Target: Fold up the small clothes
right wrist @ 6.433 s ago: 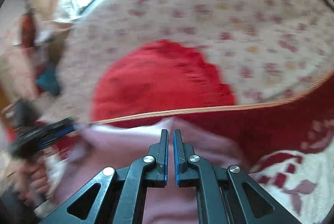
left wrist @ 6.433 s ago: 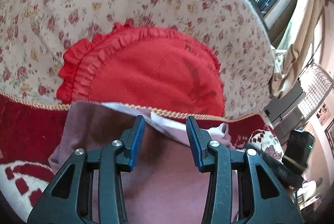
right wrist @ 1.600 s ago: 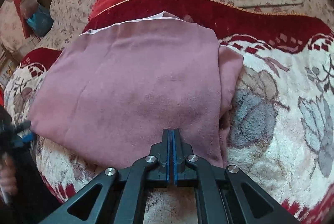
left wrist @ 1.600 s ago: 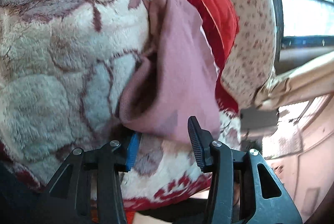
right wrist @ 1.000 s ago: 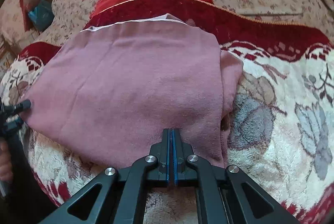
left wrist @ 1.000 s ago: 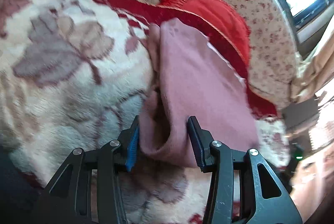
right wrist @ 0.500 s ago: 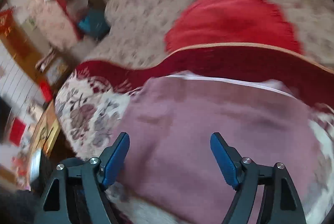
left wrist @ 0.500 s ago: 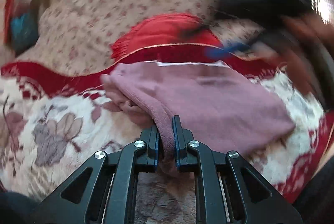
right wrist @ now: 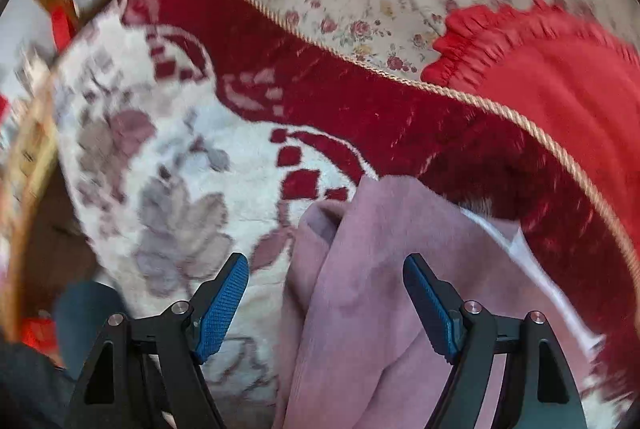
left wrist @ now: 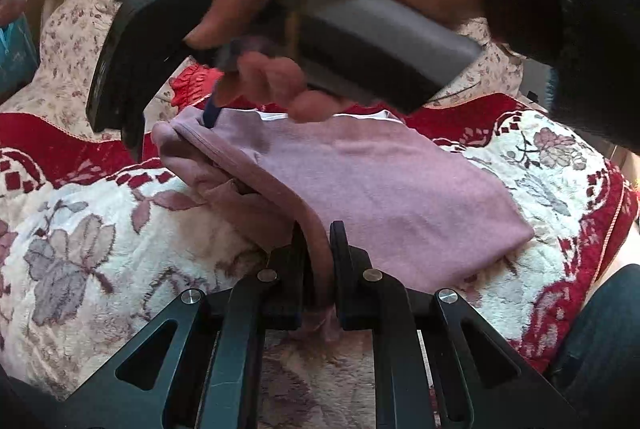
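Now that our left gripper [left wrist: 316, 261] has clamped the garment [left wrist: 392, 189] edge, our right gripper [right wrist: 326, 303], just sprung open, hovers empty above its far corner.

A flower-patterned blanket [left wrist: 100, 241] carries 1 folded pink garment [left wrist: 392, 189].

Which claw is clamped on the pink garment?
The left claw, shut on the pink garment edge; the right claw stands open above it.
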The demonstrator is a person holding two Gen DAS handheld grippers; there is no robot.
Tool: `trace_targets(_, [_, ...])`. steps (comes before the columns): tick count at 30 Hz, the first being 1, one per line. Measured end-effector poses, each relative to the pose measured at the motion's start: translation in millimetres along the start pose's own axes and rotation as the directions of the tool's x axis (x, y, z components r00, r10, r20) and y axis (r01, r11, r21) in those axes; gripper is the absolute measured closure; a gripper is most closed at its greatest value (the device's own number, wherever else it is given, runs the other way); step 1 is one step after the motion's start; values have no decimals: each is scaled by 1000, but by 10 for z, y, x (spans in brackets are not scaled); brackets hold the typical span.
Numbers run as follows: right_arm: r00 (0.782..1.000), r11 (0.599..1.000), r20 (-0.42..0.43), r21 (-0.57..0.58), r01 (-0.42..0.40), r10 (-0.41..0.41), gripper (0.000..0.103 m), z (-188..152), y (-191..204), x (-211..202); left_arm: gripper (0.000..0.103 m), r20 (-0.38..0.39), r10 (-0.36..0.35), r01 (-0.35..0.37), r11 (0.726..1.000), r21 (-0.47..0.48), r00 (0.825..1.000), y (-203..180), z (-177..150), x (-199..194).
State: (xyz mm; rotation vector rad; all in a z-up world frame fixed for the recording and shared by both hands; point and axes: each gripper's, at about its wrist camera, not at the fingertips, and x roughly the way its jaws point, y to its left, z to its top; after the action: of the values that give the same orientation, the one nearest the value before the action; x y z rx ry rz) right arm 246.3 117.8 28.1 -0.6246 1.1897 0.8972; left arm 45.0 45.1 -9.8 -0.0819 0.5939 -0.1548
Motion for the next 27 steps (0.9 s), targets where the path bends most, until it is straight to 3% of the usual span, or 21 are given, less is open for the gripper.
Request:
trace_targets(2, [999, 998, -6, -36, 49, -49, 42, 41, 25, 50, 93, 0, -17, 17, 1000, -5, 1000, -3, -2, -9])
trace_targets(5, [994, 992, -8, -61, 112, -113, 90, 24, -9, 68, 93, 9, -46, 46, 999, -18, 999, 16, -1, -23])
trace_targets(12, [989, 992, 143, 119, 32, -49, 93, -420, -698, -608, 94, 44, -202, 206, 968, -146, 978, 44, 211, -130])
trace_targets(20, [958, 923, 284, 364, -128, 21, 93, -1569, -1895, -1165, 94, -17, -357, 356, 933, -59, 934, -747, 450, 118])
trace_targets(27, [926, 840, 378, 501, -207, 2, 93, -2445, -2594, -1128, 94, -109, -439, 433, 898, -80, 892, -1498, 510, 619])
